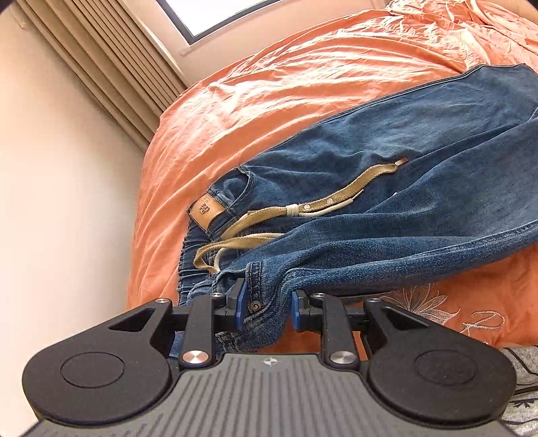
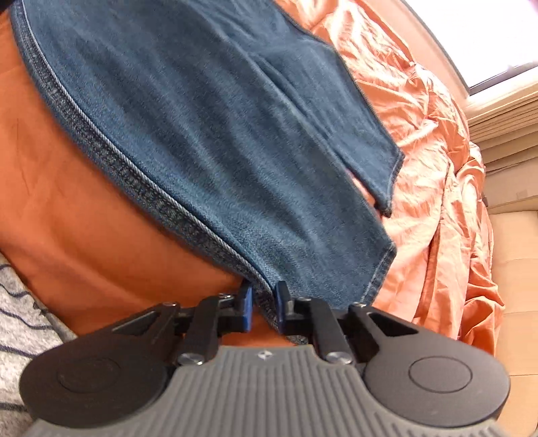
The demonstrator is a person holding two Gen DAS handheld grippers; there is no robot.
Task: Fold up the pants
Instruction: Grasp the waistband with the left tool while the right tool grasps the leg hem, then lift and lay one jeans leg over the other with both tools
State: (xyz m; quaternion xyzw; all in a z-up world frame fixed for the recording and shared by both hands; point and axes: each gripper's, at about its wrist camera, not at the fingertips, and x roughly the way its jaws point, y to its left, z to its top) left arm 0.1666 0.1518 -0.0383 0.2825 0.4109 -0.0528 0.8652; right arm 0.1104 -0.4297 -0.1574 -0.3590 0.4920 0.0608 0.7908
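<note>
Orange bedspread (image 1: 302,84) (curtain (image 1: 111,67) beside) under jeans (image 1: 420,174)

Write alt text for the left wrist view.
The left gripper has its jaws closed on the bunched waistband corner of blue jeans lying across an orange bedspread. A tan drawstring trails over the denim; a curtain hangs behind.

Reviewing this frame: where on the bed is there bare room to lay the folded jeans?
Free: the wide orange bedspread between the jeans and the window, and past the leg cuffs. Crowded: the near edge, where both hand-held grippers, left and right, pinch denim.
</note>
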